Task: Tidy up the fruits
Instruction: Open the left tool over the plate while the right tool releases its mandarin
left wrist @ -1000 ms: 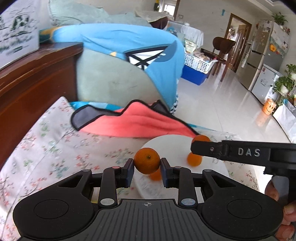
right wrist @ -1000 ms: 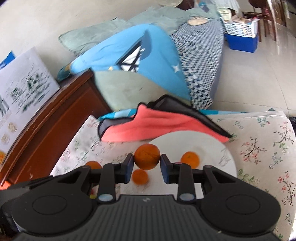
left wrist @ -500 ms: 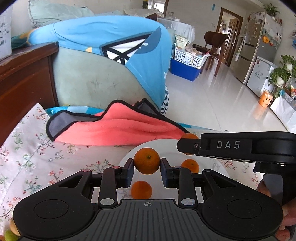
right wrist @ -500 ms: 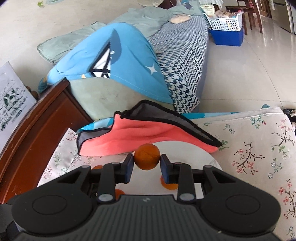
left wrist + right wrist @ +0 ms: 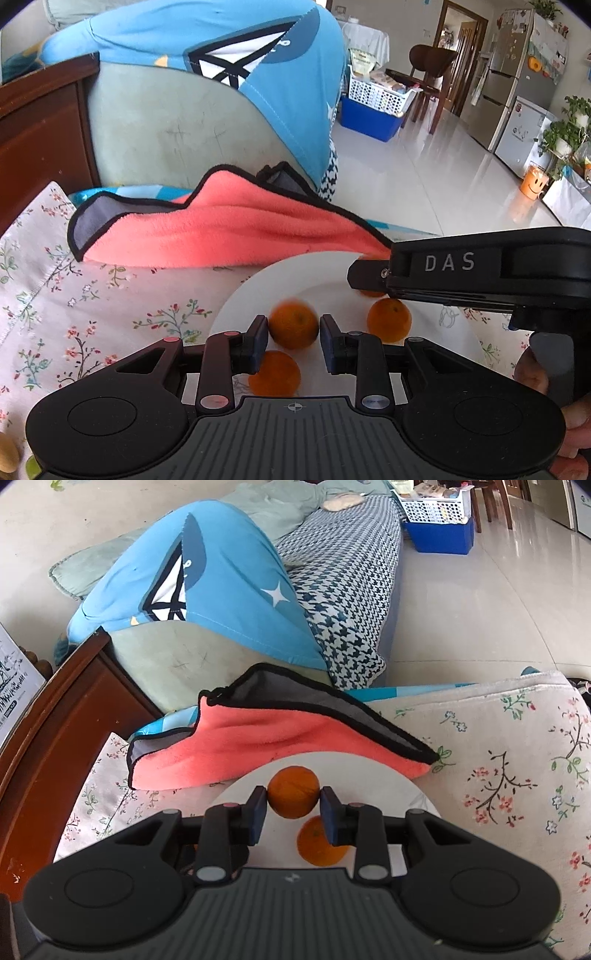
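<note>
Left gripper (image 5: 293, 338): jaws parted, a blurred orange (image 5: 293, 324) loose between them, over a white plate (image 5: 258, 284). Right gripper (image 5: 293, 814) grips a 2nd orange (image 5: 293, 792) above the same plate. Two more oranges (image 5: 388, 319) sit on the plate, w/ a pink towel (image 5: 221, 236) just behind, on a floral cloth (image 5: 74, 295).

Orange tangerines (image 5: 388, 319) lie on a white plate (image 5: 258, 291). The cloth (image 5: 207, 236) is coral pink with grey backing and black trim. The tablecloth (image 5: 74, 295) is cream with pink-and-green floral print.
</note>
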The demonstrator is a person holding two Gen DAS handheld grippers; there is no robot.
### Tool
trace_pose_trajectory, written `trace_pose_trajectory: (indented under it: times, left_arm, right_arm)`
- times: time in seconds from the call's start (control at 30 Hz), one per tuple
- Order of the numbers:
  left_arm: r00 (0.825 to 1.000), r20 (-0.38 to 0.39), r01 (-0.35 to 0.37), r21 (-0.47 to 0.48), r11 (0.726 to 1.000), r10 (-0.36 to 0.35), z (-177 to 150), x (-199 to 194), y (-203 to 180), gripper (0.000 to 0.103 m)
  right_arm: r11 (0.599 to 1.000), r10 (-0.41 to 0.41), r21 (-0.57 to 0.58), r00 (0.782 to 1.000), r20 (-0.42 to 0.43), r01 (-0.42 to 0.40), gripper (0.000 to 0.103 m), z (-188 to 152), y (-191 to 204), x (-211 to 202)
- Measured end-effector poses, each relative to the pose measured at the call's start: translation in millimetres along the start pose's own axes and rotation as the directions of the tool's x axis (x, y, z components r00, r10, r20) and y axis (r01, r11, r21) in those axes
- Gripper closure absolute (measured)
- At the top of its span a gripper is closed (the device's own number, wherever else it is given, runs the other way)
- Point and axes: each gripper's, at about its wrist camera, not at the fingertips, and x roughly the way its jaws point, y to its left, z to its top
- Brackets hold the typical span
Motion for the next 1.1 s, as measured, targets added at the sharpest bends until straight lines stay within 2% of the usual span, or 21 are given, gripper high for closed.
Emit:
trace_pose_trajectory:
  times: [0.2, 0.33, 0.37, 0.43, 0.53, 0.73, 0.93, 1.1]
  left_arm:
    - [1.0, 0.015, 0.005, -0.015, 1.0, -0.005, 2.0, -5.8, -1.1, 0.072]
    - [0.999, 0.05, -0.016, -0.02, 1.0, 0.017, 5.9, -16.2, -1.1, 0.052]
    - [0.998, 0.055, -0.019, -0.017, 1.0, 0.02, 6.8, -19.3, -2.0, 0.049]
    - [0.998, 0.055, -0.029, -0.006, 1.0, 0.029, 8.6, -25.8, -4.4, 0.034]
    - [0.997, 0.055, -0.052, 0.007, 0.999, 0.051, 9.1, -37.0, -6.8, 0.02]
    - [0.995, 0.029, -0.095, 0.025, 0.995, 0.094, 4.7, -60.6, -6.1, 0.014]
    - [0.988, -0.023, -0.153, 0.035, 0.988, 0.154, -6.8, -78.1, -4.0, 0.014]
    - [0.983, -0.052, -0.177, 0.016, 0.984, 0.178, -13.3, -92.0, 1.5, 0.014]
  right_arm:
    - [1.0, 0.01, -0.003, 1.0, 0.004, -0.01, 0.069, 0.9, 0.9, 1.5]
    - [1.0, 0.007, 0.0, 1.0, 0.009, -0.007, 0.069, 1.9, 1.8, -0.1]
    - [1.0, 0.008, 0.001, 1.0, 0.01, -0.008, 0.068, 2.1, 2.1, -1.1]
    - [1.0, 0.007, -0.001, 1.0, 0.014, -0.007, 0.067, 2.7, 3.7, -3.4]
    - [1.0, -0.008, -0.007, 1.0, 0.024, 0.008, 0.065, 3.6, 7.0, -9.0]
    - [1.0, -0.013, 0.013, 1.0, 0.024, 0.013, 0.059, 2.4, 14.3, -24.6]
    - [0.999, -0.031, -0.022, 0.999, 0.006, 0.032, 0.052, -9.3, 30.6, -37.0]
    - [0.999, -0.039, -0.036, 0.999, -0.021, 0.038, 0.052, -21.4, 40.9, -40.9]
